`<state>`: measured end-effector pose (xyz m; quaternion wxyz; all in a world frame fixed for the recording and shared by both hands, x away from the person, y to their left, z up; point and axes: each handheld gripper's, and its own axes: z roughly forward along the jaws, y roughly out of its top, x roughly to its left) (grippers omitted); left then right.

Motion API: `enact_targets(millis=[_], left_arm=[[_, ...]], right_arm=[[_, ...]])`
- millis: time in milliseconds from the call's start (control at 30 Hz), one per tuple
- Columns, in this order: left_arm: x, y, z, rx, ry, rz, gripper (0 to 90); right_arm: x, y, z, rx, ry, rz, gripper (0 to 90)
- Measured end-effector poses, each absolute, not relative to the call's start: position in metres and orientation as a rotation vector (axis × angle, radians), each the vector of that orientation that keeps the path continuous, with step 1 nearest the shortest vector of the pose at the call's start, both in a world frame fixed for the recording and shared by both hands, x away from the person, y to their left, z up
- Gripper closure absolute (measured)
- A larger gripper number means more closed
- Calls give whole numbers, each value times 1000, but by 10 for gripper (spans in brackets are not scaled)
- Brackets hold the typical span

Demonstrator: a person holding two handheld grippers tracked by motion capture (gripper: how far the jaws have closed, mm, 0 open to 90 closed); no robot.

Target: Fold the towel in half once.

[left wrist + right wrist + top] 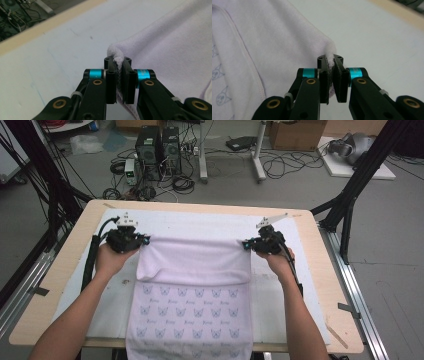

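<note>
Between the two tools, a lilac towel (192, 265) spans the white surface (300, 250), its far part folded back over the printed part. Left tool (142, 240) and right tool (248, 245) each pinch a folded corner, jaws clamped tight on cloth.

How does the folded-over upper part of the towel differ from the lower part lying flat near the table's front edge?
The upper part of the towel shows a plain lilac face; the lower part of the towel shows rows of small printed animal faces. The upper part is pinched at its corners by the left gripper and the right gripper; the lower part lies free, its end hanging over the table edge. Both are one pale lilac cloth.
</note>
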<state>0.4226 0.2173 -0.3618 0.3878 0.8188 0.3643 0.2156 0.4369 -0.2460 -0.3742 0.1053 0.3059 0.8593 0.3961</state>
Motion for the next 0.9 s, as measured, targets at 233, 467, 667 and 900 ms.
enact_targets(millis=[233,467,667,900], left_arm=[[457,216,-323,2008,938,624,823],[453,220,-360,2046,994,555,577],[432,222,-382,2060,952,468,540],[398,217,-396,2094,846,384,510]], right_arm=[[469,-249,-329,921,2426,1213,812],[470,-255,-365,1051,2490,1159,538],[448,-254,-381,989,2503,1180,537],[424,-247,-395,921,2554,1225,513]])
